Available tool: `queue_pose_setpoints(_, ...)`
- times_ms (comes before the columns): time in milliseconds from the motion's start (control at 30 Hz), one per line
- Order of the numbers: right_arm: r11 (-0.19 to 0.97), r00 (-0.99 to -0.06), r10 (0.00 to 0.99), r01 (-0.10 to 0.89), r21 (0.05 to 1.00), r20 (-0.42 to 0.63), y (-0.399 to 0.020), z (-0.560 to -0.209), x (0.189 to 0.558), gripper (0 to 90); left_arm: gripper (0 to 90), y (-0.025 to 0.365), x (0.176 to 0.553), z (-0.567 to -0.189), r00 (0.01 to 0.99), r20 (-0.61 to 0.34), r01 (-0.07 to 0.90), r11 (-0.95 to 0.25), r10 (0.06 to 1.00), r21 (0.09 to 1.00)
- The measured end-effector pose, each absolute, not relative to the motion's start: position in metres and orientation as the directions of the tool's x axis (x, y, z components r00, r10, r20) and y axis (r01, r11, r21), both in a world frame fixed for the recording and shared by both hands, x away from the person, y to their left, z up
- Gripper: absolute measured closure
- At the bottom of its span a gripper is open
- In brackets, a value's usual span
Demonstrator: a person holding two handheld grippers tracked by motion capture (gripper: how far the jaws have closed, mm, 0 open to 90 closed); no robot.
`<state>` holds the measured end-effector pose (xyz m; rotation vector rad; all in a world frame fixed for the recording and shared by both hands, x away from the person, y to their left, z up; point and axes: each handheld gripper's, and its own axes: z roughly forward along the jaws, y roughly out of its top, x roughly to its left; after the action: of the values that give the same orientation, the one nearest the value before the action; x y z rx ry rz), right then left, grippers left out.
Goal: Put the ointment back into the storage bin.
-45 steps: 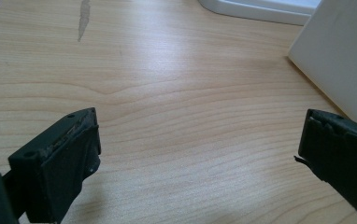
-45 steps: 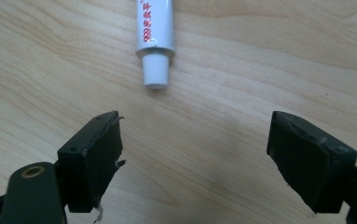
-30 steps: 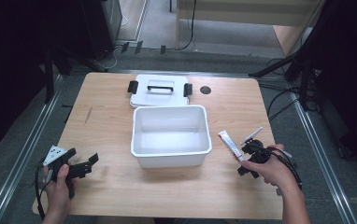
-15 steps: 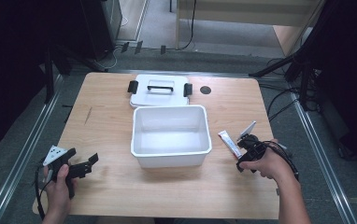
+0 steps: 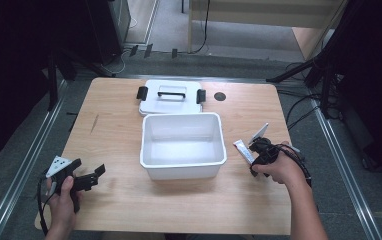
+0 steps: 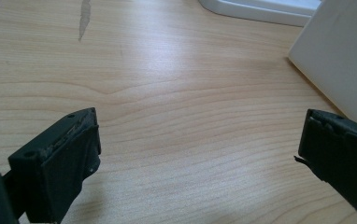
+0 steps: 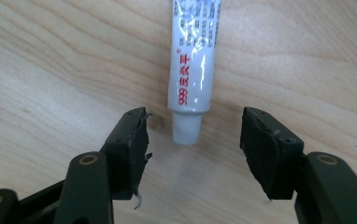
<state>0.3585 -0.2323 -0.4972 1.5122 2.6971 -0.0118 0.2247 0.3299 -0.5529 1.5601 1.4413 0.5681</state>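
Two tongs work over the pale wooden table point(image 5: 129, 210). From the high view, the left tongs point(image 5: 95, 176) rest low at the near left corner, well apart from everything else. The right tongs point(image 5: 256, 150) sit at the right side, just beside a small white ointment tube with red lettering point(image 5: 243, 151). An open white plastic box point(image 5: 183, 145) stands mid-table, its white lid with black handle and clips point(image 5: 171, 97) lying flat behind it. The tube is far nearer the right hand.

In the left gripper view, the left tongs point(image 6: 197, 154) are spread wide over bare wood, grasping nothing; the box wall point(image 6: 345, 56) rises at the upper right.

In the right gripper view, the right tongs point(image 7: 194, 140) have just been closing, yet both pads stand clear of the tube point(image 7: 193, 60). The tube lies straight ahead, its long axis running away from the tongs, cap end point(image 7: 186, 129) pointing back between the jaws. Probably a short push forward comes next, so the pads can meet the tube's sides.
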Motion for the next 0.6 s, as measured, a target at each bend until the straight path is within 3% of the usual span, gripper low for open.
queue_pose_setpoints(600, 0.541, -0.54, 0.841, 0.84, 0.036, -0.035, -0.219, -0.502, 0.377, 57.0, 0.0, 0.33, 0.225, -0.553, 0.213, -0.24, 0.528, 0.095, 0.947, 0.844)
